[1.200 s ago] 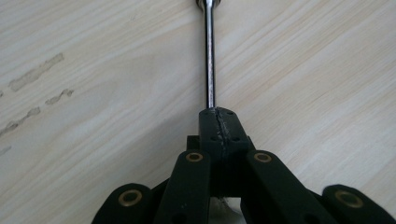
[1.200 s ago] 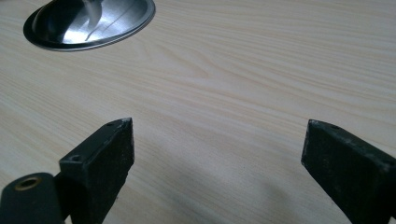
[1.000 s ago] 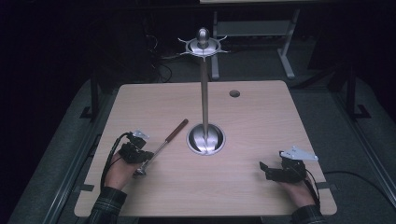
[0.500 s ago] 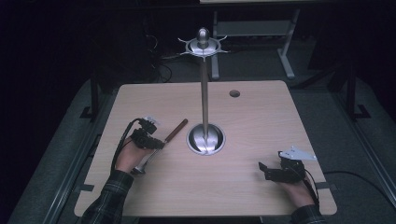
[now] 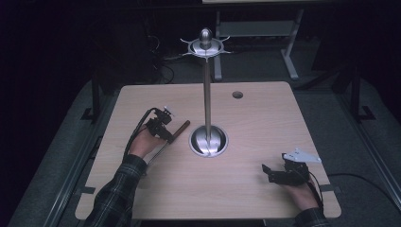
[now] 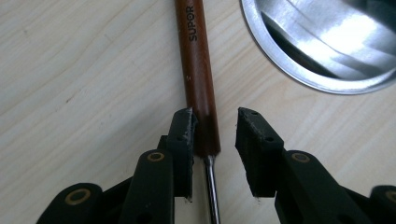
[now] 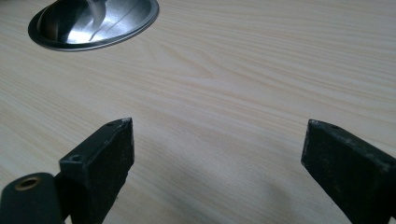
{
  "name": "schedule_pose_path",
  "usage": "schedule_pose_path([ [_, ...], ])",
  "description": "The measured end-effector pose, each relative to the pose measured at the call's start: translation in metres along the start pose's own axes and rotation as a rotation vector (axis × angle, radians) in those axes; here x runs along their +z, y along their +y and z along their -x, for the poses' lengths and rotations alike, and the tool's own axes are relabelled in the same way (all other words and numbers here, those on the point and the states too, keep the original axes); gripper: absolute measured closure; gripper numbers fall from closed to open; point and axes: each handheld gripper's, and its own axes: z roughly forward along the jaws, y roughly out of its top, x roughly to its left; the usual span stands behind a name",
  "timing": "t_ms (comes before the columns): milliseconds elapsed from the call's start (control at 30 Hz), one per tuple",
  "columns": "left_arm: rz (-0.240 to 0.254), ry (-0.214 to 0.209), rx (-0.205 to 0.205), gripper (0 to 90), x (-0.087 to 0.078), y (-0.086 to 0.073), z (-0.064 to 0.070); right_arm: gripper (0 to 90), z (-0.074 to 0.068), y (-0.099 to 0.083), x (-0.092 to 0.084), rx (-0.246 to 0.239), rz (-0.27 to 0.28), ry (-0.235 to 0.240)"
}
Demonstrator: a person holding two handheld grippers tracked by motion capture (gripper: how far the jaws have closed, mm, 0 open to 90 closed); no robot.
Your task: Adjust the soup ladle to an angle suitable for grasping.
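The utensil (image 6: 198, 70) lies flat on the table (image 5: 265, 123), just left of the stand's round steel base (image 5: 208, 141) and apart from it. What shows is a brown wooden handle marked SUPOR and a thin metal shaft (image 6: 211, 186) running out of its near end; the working end is hidden under the person's left hand in the high view.

The left gripper (image 6: 215, 135) straddles the handle at the end where wood meets shaft. Its jaws have just been opening and now stand part open: 1 pad touches or nearly touches the wood, the other stands clear, so nothing is clamped. The right gripper (image 7: 217, 154) rests near the table's right front corner, jaws wide apart over bare wood, holding nothing.

The utensil looks light and stiff, not fragile. The handle is round and lacquered, so it will likely roll or slip under a weak pinch (the thin shaft is worse, slick and narrow). The best hold seems to be squarely across the thick wood, a little up from the joint, with both pads seated before lifting.
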Motion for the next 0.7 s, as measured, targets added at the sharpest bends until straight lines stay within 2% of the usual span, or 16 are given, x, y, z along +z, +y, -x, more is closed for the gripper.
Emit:
schedule_pose_path([
  [33,-0.015,-0.002,0.002,66.5,0.003,0.002,0.000,9.1,0.000,0.000,0.000,0.000,0.001,0.000],
  [67,-0.036,0.016,0.010,66.5,0.007,0.005,0.001,9.1,0.001,0.000,0.000,0.000,0.002,0.001],
  [167,-0.053,0.017,0.019,66.5,0.011,0.008,0.001,9.1,0.000,0.000,-0.001,0.003,0.001,0.001],
  [233,-0.074,0.039,0.023,66.5,0.016,0.010,0.002,9.1,0.001,0.000,-0.001,0.001,0.004,0.001],
  [267,-0.074,0.039,0.023,66.5,0.016,0.010,0.002,9.1,0.001,0.000,-0.001,0.001,0.004,0.001],
  [333,-0.108,0.038,0.027,67.3,0.019,0.010,0.001,9.1,0.001,0.000,-0.001,0.008,0.005,0.001],
  [700,-0.114,0.054,0.016,70.6,0.020,0.010,0.003,9.1,0.001,0.000,-0.001,0.002,0.003,0.000],
])
